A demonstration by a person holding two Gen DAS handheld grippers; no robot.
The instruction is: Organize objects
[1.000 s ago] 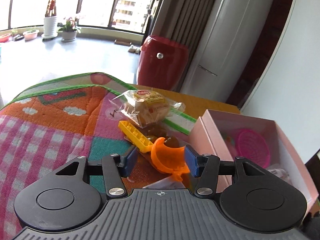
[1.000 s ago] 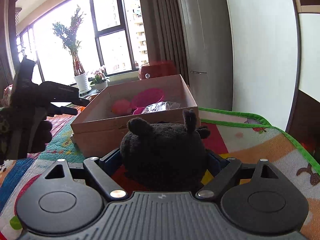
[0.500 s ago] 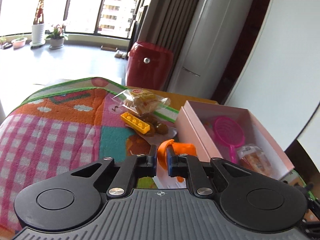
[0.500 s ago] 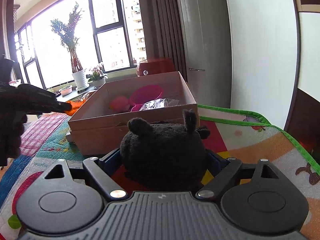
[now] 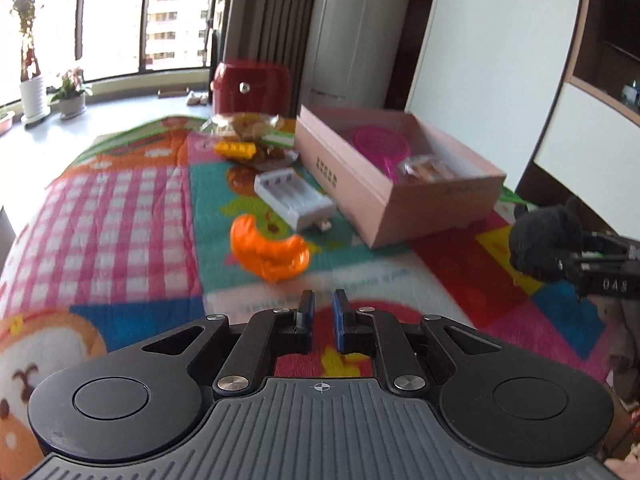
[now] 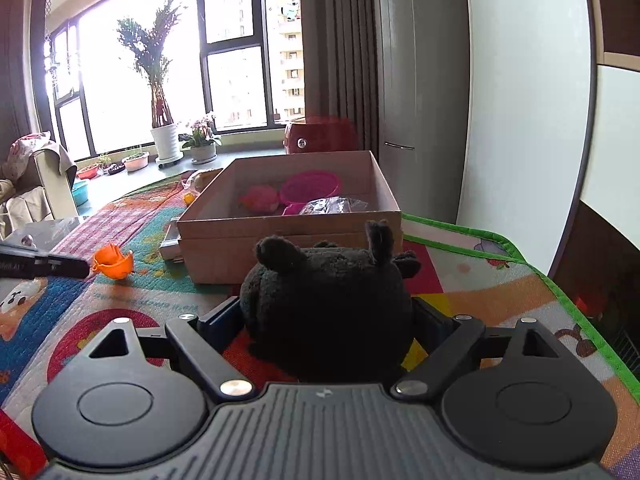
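- My left claw (image 5: pixel 320 322) hung above the play mat (image 5: pixel 120 208), blue pads (image 5: pixel 339 320) nearly pressed together w/ only a thin slit between them, nothing in the slit.
- Orange plastic piece (image 5: pixel 269 249) lay on the mat just ahead of that claw, apart from the pads, blurred in the left view. From the right cam the same piece (image 6: pixel 113 262) sat just past the tip of the left claw (image 6: pixel 82 268).
- White tray w/ slots (image 5: pixel 294 197) sat beyond the orange piece, right beside the pink box (image 5: pixel 384 200); couldn't tell if touching.
- Pink box stood open on the mat. Inside: pink strainer (image 5: pixel 380 146) and a clear wrapped snack (image 5: pixel 430 169). Right cam also showed a pink fuzzy thing (image 6: pixel 260 198) in the box (image 6: pixel 288 226), too small to ID.
- Yellow brick (image 5: pixel 235 149) and a bagged pastry (image 5: pixel 246 124) lay at the far end of the mat, near the box's far corner.
- My right claw (image 6: pixel 326 320) was pinching the black plush toy (image 6: pixel 326 304) on both sides, fingers spread wide around it, low over the mat, on the near side of the box.
- In the left view that plush (image 5: pixel 546 242) showed at the right edge, held off to the side of the box, not in it.
- Bkgd: red appliance (image 5: pixel 251 86) on the floor, potted plants (image 6: pixel 164 136) by the window.
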